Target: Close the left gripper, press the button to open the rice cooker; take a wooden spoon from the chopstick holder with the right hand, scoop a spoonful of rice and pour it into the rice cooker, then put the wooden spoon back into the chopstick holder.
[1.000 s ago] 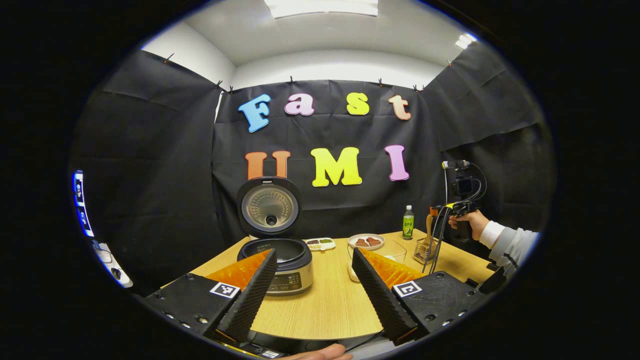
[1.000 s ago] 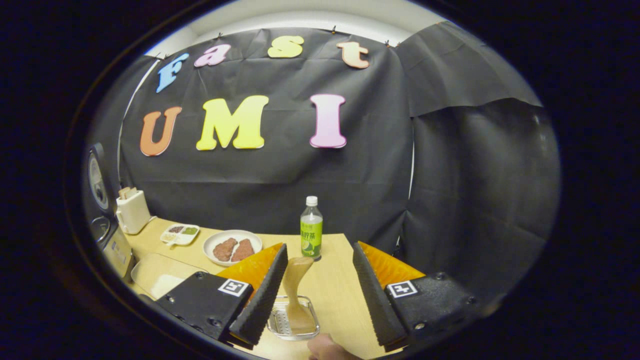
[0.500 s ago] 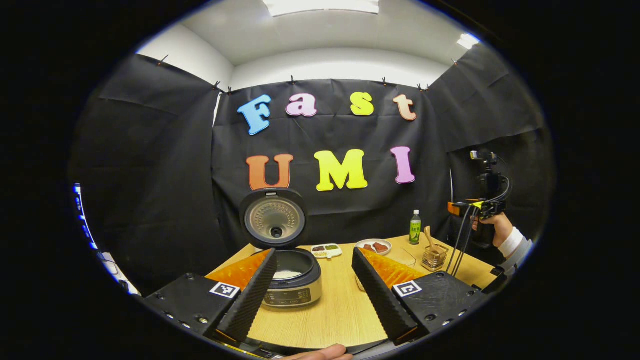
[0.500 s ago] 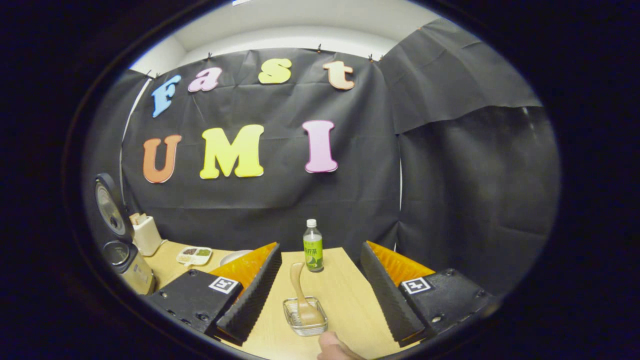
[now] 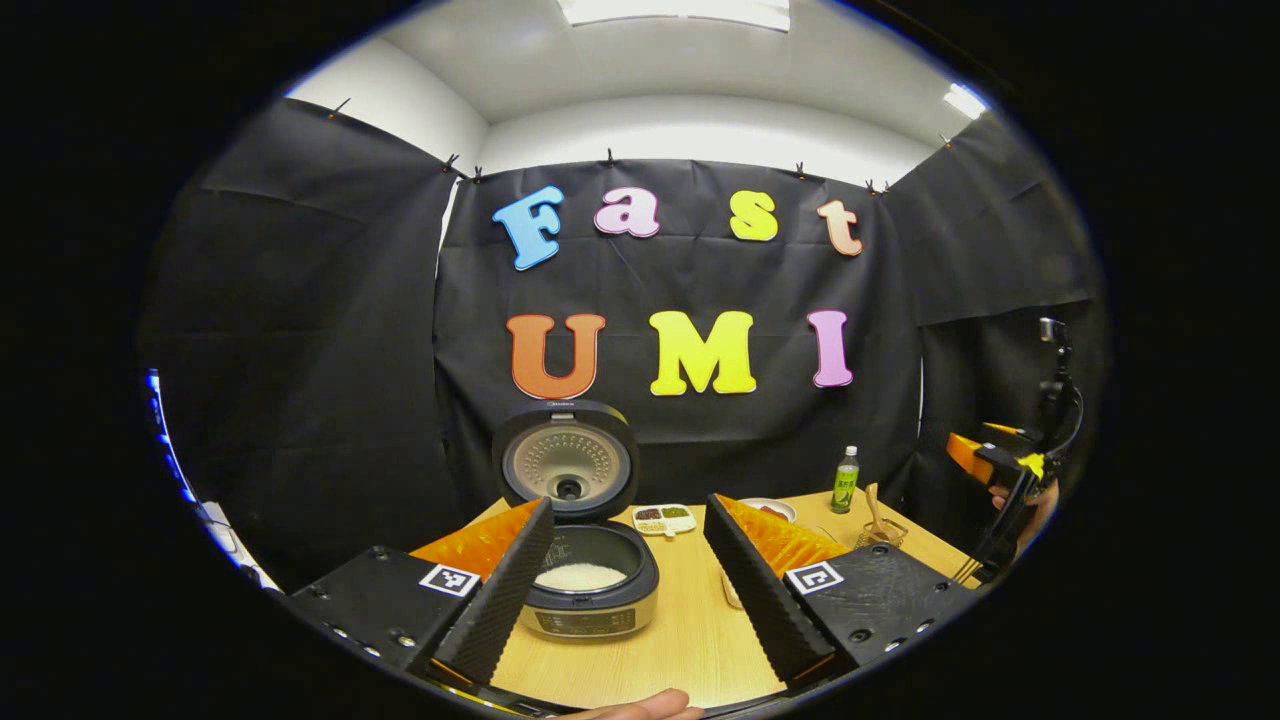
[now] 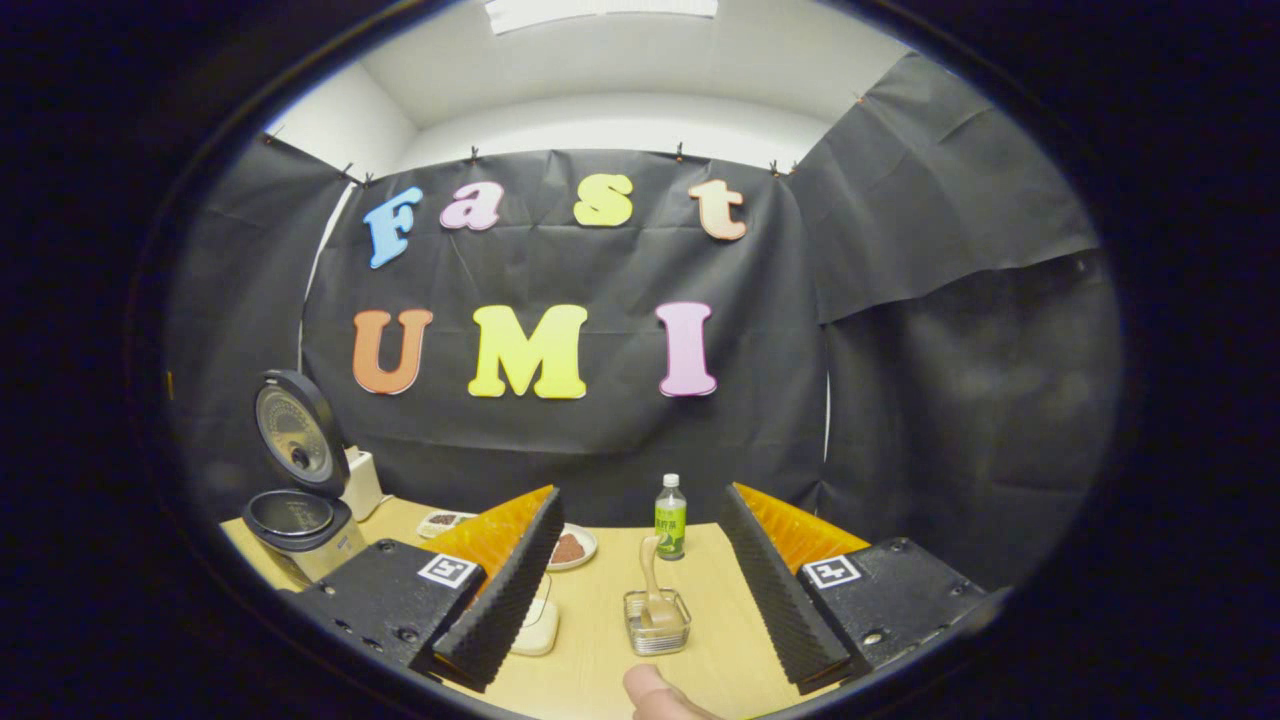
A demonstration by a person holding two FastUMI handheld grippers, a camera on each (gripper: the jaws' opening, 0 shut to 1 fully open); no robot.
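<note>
The rice cooker [image 5: 590, 590] stands open on the wooden table [image 5: 690, 640], its lid [image 5: 568, 460] upright and white rice in the pot. My left gripper [image 5: 626, 503] is open and held back from the cooker, nothing between its fingers. The wooden spoon [image 6: 652, 580] stands in the wire chopstick holder [image 6: 657, 628]. My right gripper [image 6: 640, 494] is open, above and behind the holder, apart from the spoon. The cooker [image 6: 300, 520] sits at the far left of the right gripper view. In the left gripper view the right gripper [image 5: 1000, 465] hangs far right, past the holder [image 5: 880, 530].
A green bottle [image 6: 670, 528] stands behind the holder. A plate of brown food [image 6: 572, 548] and a small divided dish [image 5: 664, 517] lie mid-table. A shallow rice container [image 6: 535, 625] sits left of the holder. A white box [image 6: 360, 485] stands behind the cooker. A thumb [image 6: 650, 690] shows at the bottom.
Both grippers have drawn back from the table, so cooker and holder look smaller and farther. The right gripper has moved away from the spoon, which stays in the holder. Both stay open.
</note>
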